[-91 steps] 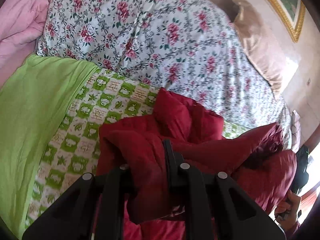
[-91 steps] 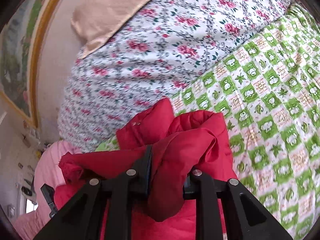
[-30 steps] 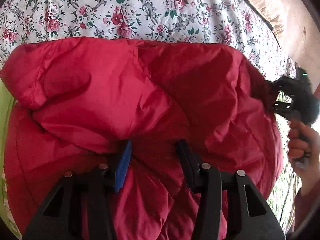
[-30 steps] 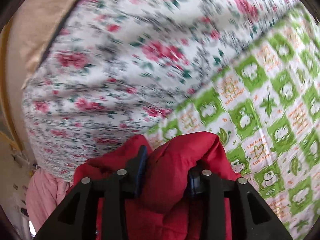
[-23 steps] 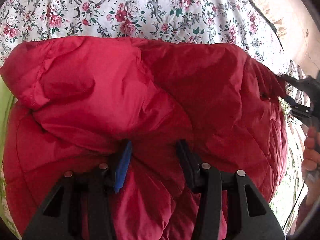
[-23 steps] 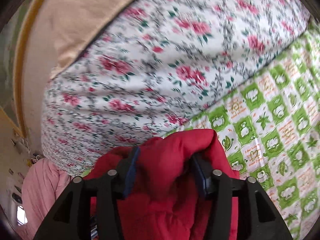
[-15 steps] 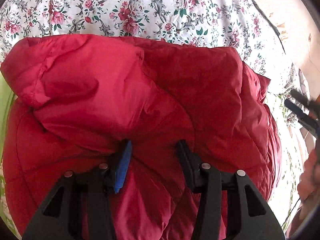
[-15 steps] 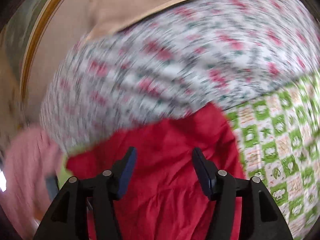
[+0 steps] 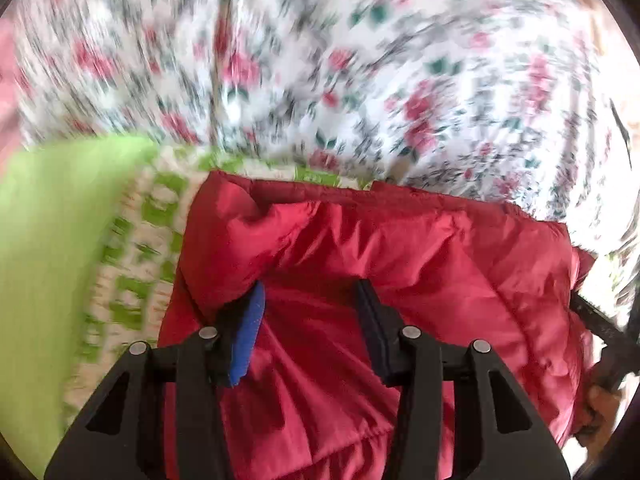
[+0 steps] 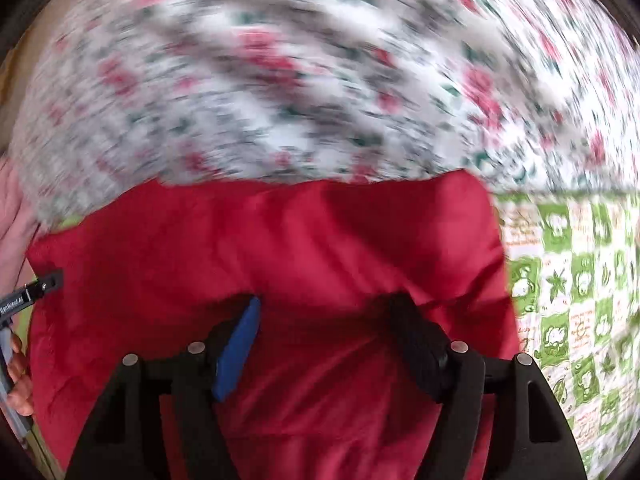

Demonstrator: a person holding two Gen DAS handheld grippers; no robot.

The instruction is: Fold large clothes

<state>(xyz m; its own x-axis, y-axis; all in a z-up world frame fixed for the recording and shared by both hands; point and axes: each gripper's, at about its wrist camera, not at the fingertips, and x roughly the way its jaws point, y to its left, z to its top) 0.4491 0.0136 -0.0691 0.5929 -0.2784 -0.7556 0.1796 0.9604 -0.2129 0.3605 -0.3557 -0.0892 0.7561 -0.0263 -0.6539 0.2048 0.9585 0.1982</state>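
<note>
A red padded jacket [image 9: 400, 264] lies folded on the bed, its far edge at the floral quilt. My left gripper [image 9: 310, 294] is open just above the jacket's near part, with nothing between its jaws. In the right wrist view the jacket [image 10: 280, 240] fills the lower half. My right gripper [image 10: 326, 308] is open over it and holds nothing. The other gripper shows at the right edge of the left wrist view [image 9: 600, 328] and at the left edge of the right wrist view [image 10: 32, 292]. Both views are blurred by motion.
A floral quilt [image 9: 360, 60] is heaped behind the jacket. A green and white checked sheet [image 10: 572, 280] covers the bed to the right. A plain green cloth [image 9: 52, 260] lies at the left. Pink fabric [image 10: 12, 208] is at the far left edge.
Both grippers have let go of the jacket and opened. The jacket now lies folded on the bed. Both cameras have pulled back, showing more sheet and green cloth.
</note>
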